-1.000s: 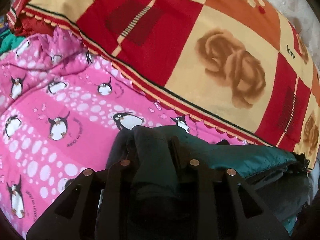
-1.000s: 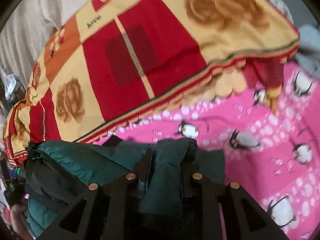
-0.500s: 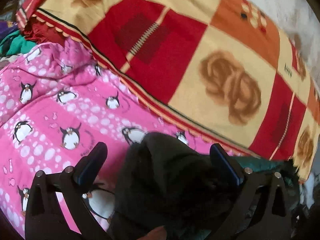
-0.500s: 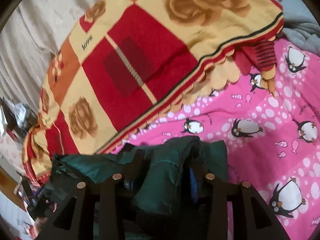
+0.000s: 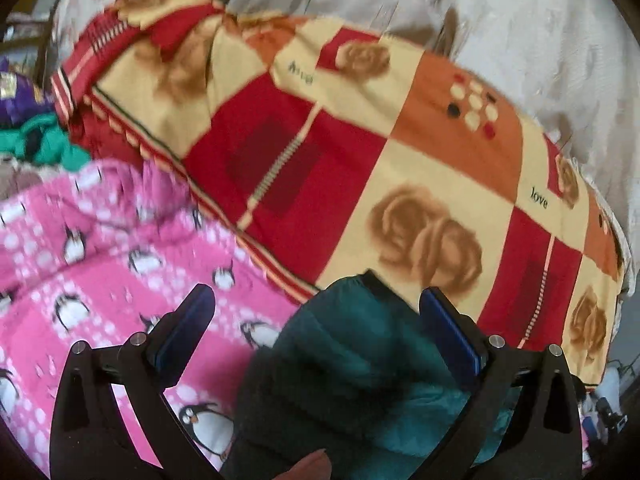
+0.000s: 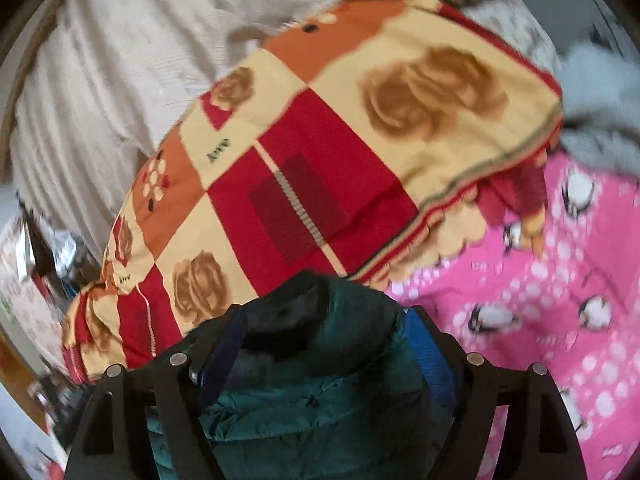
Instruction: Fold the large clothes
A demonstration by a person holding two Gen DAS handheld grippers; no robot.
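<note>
A dark teal padded jacket (image 5: 360, 360) lies bunched on a pink penguin blanket (image 5: 100, 260). My left gripper (image 5: 314, 304) is wide open above it; the jacket sits low between the fingers, close to the right one, and neither pad presses on it. In the right wrist view the same jacket (image 6: 320, 400) bulges up between the fingers of my right gripper (image 6: 326, 316). Its jaws are opening, and both blue pads show beside the fabric. A bit of a hand (image 5: 312, 464) shows at the bottom edge.
A red and yellow rose-patterned blanket (image 5: 360, 160) (image 6: 320, 160) lies heaped beyond the jacket. A beige cloth (image 5: 520, 20) hangs behind it. Green clothes (image 5: 48, 140) sit far left, a grey garment (image 6: 600, 100) far right. The penguin blanket (image 6: 540, 320) stretches off to the right.
Both grippers were shut on folds of the jacket and have opened, the left first. Both have lifted and tilted up, so more of the rose blanket and beige cloth shows.
</note>
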